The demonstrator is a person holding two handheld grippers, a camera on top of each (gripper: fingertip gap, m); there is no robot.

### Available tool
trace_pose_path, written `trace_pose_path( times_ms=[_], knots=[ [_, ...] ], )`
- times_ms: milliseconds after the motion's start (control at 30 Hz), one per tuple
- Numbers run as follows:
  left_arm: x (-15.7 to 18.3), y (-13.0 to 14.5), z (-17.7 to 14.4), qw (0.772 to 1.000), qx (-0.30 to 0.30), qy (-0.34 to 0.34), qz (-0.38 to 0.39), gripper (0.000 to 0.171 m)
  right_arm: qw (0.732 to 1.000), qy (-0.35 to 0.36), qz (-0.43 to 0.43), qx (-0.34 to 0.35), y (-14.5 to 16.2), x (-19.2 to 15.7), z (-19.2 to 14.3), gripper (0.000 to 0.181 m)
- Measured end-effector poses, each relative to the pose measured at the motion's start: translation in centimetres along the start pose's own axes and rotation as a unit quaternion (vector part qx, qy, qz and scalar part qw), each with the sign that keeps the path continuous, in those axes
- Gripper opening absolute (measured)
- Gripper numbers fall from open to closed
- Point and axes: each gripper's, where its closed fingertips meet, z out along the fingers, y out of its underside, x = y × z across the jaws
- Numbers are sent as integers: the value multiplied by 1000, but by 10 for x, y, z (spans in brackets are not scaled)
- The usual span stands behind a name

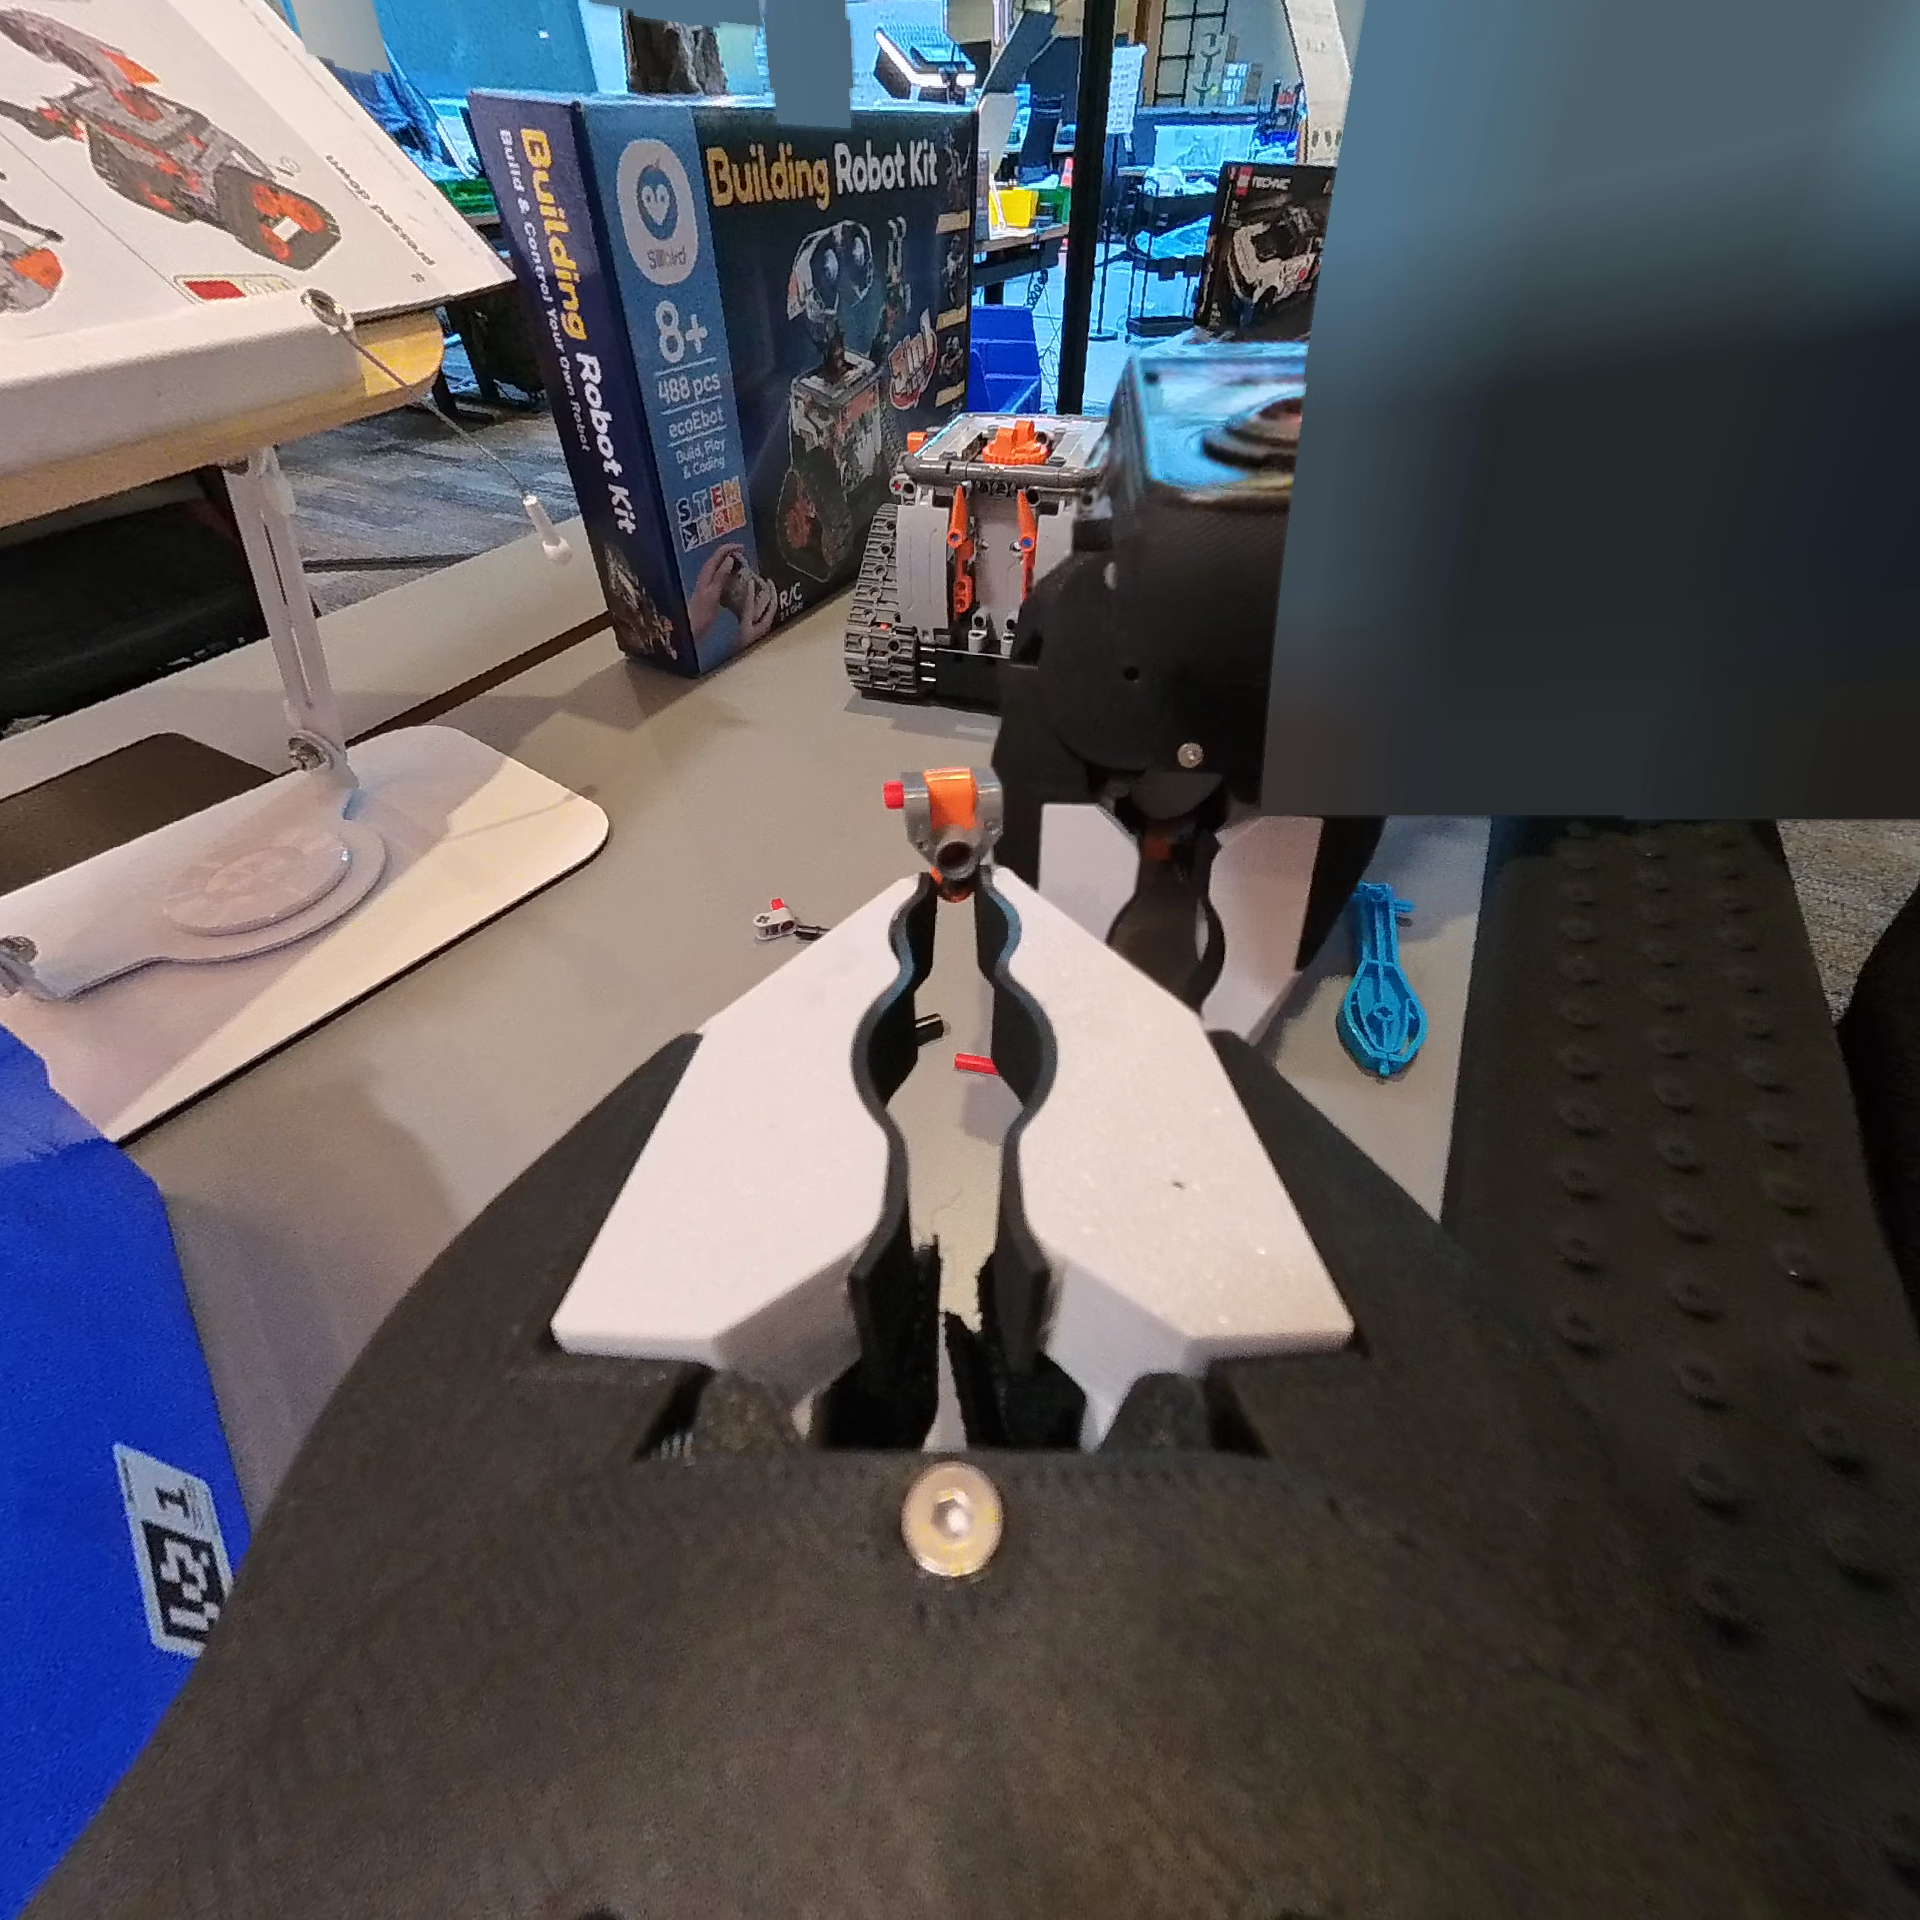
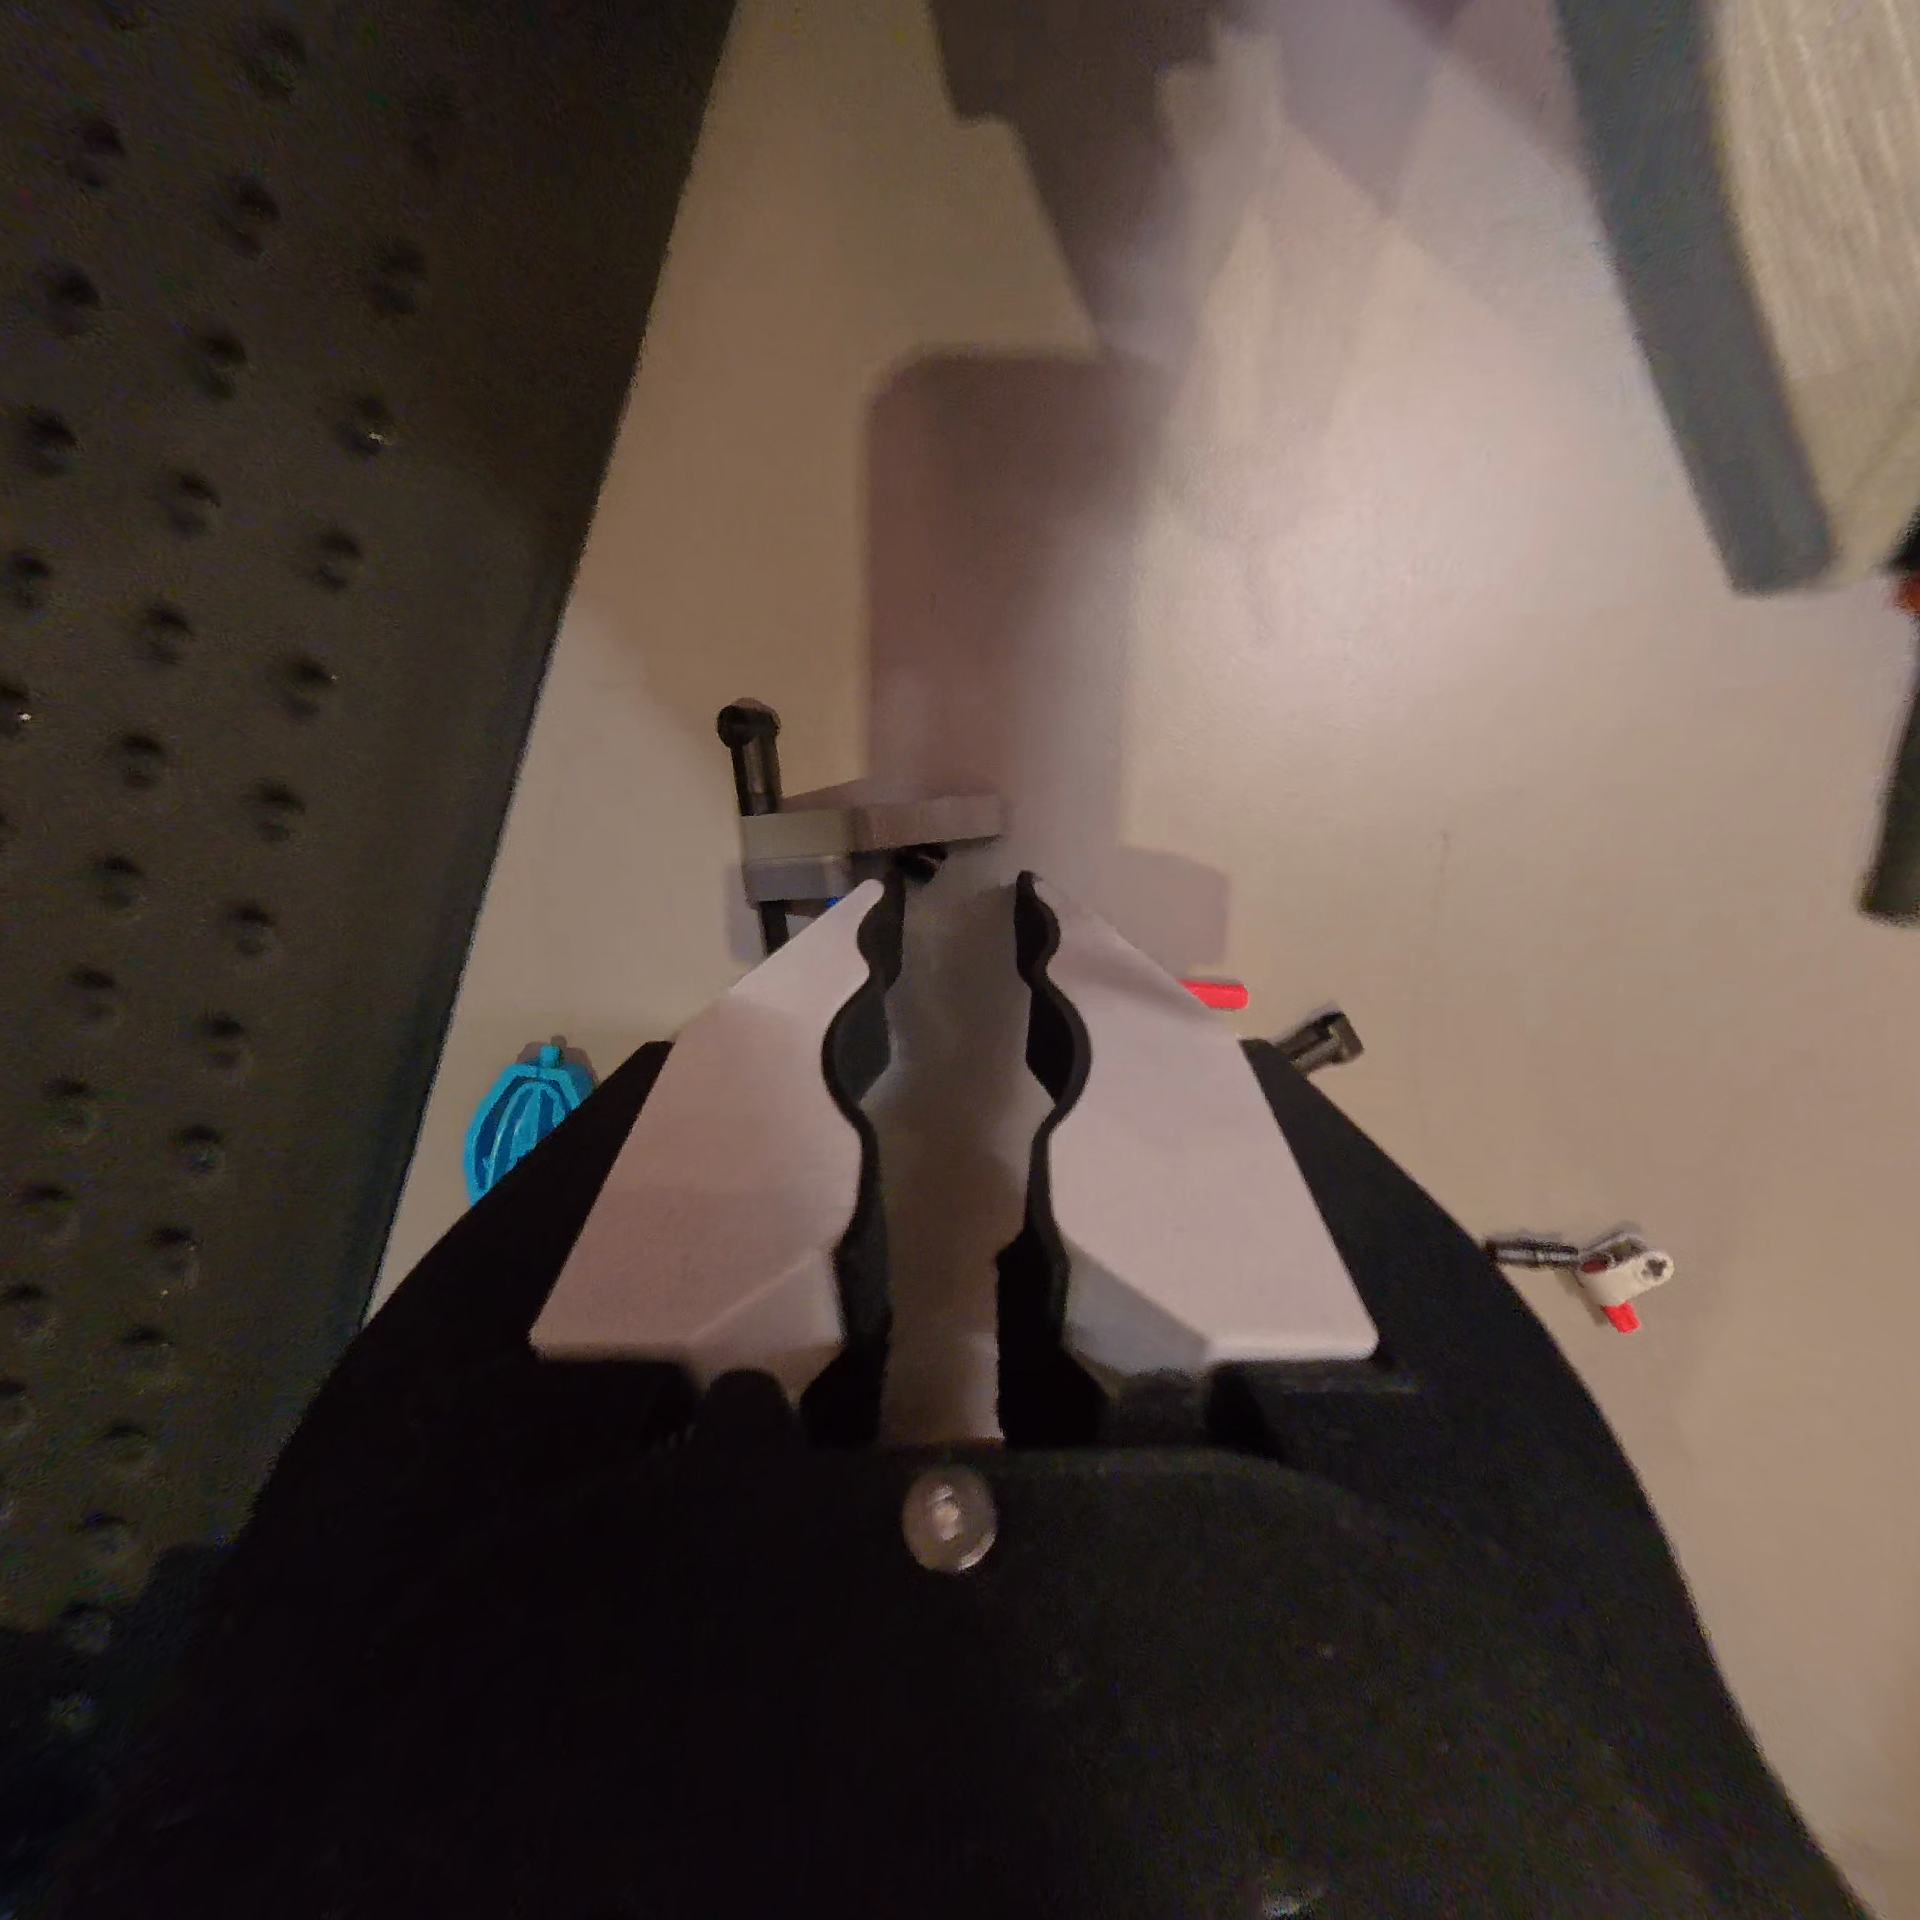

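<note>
My left gripper (image 1: 951, 885) is shut on a small grey and orange brick assembly (image 1: 948, 816) with a red pin on its left side. It holds the assembly upright above the grey table (image 1: 623, 935). My right gripper (image 2: 951, 883) points down at the table, its jaws a little apart with nothing between them. Its tips are close to a grey brick piece with a black axle (image 2: 831, 842), which lies just beyond the left fingertip. This view is blurred. The right gripper also shows as a black body in the left wrist view (image 1: 1143, 644).
Loose parts lie near the grippers: a red pin (image 1: 975, 1062), a black pin (image 1: 928, 1027), a white connector on a black axle (image 2: 1621, 1273) and a blue tool (image 1: 1377, 987). A black studded mat (image 1: 1662, 1143) lies right. A tracked brick robot (image 1: 966, 561), a kit box (image 1: 727, 364), a booklet stand (image 1: 291, 831) and a blue bin (image 1: 73, 1351) stand around. The tips of one gripper are about 12 centimeters away from the tips of the other.
</note>
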Motion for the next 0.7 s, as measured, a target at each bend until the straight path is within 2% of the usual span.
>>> trace_pose_path(
  times_ms=[267, 433, 567, 700],
  knots=[
    [-1, 0, 0, 1000, 1, -1, 0, 5, 998, -16, -60, 17, -9, -13, 0, 14],
    [-2, 0, -1, 1000, 1, -4, 0, 5, 998, -20, -61, 7, -5, -15, 5, 4],
    [-2, 1, 0, 1000, -2, -3, 0, 5, 999, -19, -42, 27, -6, -13, -2, 13],
    [-1, 2, 1, 1000, -4, -2, -1, 5, 999, -15, -31, 20, 1, -13, -3, 14]
  ],
)
